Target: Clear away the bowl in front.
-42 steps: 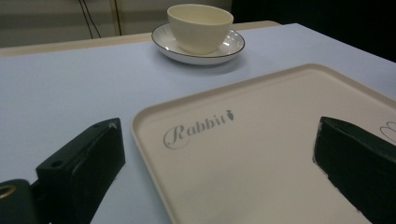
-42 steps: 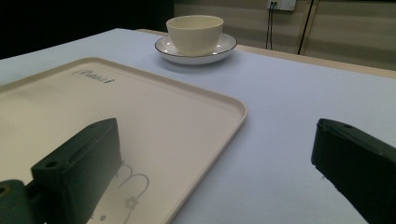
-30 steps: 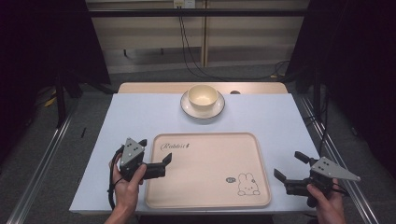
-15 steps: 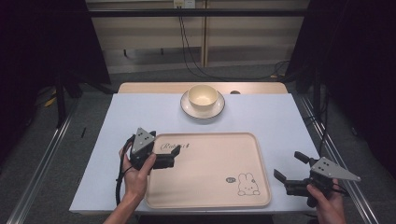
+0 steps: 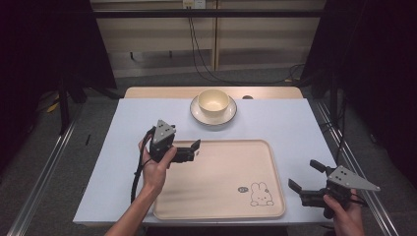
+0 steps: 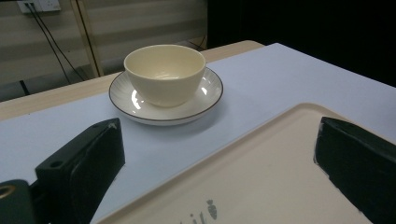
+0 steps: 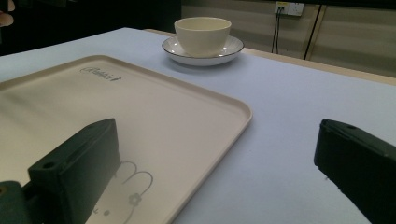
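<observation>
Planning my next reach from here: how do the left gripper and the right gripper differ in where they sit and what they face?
The left gripper hangs over the tray's far left corner, while the right gripper sits off the tray's right edge above the table. The left gripper faces the bowl on its saucer from close by; the right gripper sees them farther off, across the tray. Both are open and hold nothing.

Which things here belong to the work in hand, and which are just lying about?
In play: left gripper, jaws open, pointed at the bowl on its saucer; tray.

Idle or background: right gripper, open beside the tray; wall cables.
</observation>
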`<control>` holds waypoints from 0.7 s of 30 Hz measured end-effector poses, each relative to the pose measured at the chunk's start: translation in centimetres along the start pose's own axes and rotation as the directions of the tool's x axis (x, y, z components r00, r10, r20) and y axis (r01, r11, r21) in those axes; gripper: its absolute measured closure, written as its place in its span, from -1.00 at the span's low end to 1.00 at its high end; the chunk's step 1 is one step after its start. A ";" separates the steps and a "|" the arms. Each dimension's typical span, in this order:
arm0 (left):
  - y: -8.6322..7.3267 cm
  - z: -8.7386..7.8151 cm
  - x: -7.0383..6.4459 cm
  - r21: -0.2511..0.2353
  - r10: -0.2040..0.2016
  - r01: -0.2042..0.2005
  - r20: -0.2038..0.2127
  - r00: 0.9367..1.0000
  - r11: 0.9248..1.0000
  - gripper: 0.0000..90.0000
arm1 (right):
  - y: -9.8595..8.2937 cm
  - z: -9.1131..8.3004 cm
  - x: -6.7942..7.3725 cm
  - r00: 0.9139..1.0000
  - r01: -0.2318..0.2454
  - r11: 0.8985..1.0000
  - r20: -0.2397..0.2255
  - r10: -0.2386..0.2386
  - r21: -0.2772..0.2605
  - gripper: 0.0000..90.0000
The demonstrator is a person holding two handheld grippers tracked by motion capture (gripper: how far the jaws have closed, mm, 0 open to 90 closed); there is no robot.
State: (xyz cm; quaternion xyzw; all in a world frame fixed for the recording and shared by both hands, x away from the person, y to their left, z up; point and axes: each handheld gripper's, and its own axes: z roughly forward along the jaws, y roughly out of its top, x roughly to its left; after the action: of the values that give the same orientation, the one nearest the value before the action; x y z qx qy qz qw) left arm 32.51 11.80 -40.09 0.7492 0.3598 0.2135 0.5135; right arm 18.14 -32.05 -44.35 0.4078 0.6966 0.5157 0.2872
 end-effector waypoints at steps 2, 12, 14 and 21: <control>0.1 0.4 0.2 0.005 0.006 -0.006 0.010 1.000 1.000 -0.95 | 0.0 0.0 0.0 1.000 0.003 1.000 0.000 -0.003 0.001 -1.00; 1.9 2.5 0.9 0.007 -0.003 0.003 -0.003 1.000 1.000 -0.95 | 0.0 0.0 0.0 1.000 0.010 1.000 -0.002 -0.010 0.005 -1.00; 2.1 3.0 0.9 0.013 0.013 -0.013 0.012 1.000 1.000 -0.95 | 0.0 0.0 0.0 1.000 0.012 1.000 -0.006 -0.012 0.004 -1.00; 2.8 5.0 0.8 0.029 0.020 -0.021 0.029 0.999 0.999 -0.93 | 0.0 0.0 0.0 1.000 0.013 1.000 -0.004 -0.013 0.003 -1.00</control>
State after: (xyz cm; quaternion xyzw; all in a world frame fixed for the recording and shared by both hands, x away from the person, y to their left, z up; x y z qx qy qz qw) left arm 37.43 8.73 -39.42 0.7633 0.3476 0.2027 0.5054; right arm 18.13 -32.03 -44.40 0.4027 0.7005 0.5137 0.2884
